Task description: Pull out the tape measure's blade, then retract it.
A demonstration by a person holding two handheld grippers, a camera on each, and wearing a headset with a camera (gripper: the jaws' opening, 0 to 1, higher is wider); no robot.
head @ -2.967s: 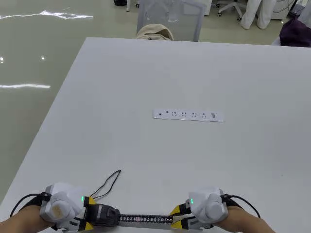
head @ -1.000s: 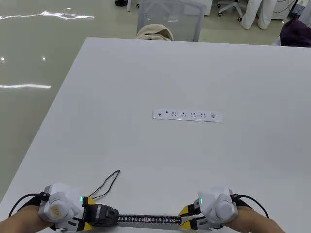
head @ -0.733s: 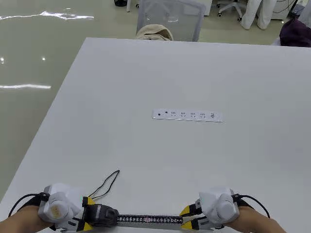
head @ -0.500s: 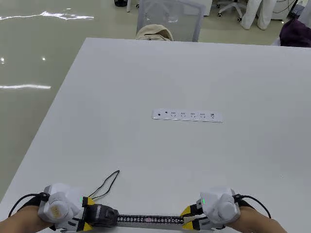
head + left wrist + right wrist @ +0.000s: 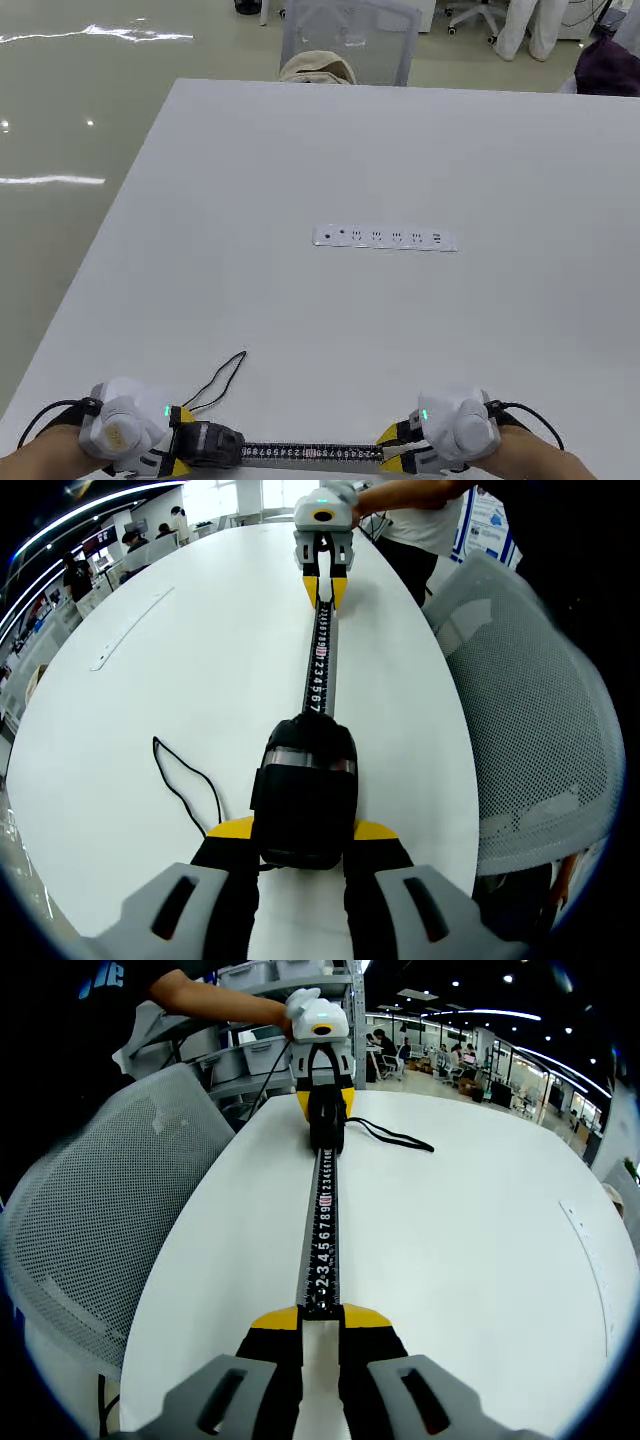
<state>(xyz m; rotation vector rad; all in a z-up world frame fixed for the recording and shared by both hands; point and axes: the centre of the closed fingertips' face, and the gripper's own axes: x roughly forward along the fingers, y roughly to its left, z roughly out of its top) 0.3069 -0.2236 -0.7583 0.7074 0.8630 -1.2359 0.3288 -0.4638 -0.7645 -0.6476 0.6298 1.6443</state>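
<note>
A black tape measure case [image 5: 212,445] [image 5: 305,785] lies at the near table edge, with my left gripper [image 5: 180,443] [image 5: 302,836] shut on it. Its dark numbered blade [image 5: 310,453] [image 5: 319,665] [image 5: 324,1230] runs out flat over the table to the right. My right gripper [image 5: 392,450] [image 5: 320,1318] is shut on the blade's end. In the right gripper view the case [image 5: 326,1118] shows far off in the left gripper [image 5: 321,1090]. A thin black wrist cord [image 5: 220,381] [image 5: 185,785] [image 5: 392,1137] trails from the case across the table.
A white power strip [image 5: 385,239] lies flat at the middle of the white table [image 5: 400,150]. A grey mesh chair [image 5: 348,40] stands behind the far edge, another mesh chair [image 5: 530,740] [image 5: 110,1190] close beside me. Glossy floor lies off the left edge.
My right gripper has drawn steadily to the right with the blade's end, so more of the blade shows. The left gripper and case have stayed put.
</note>
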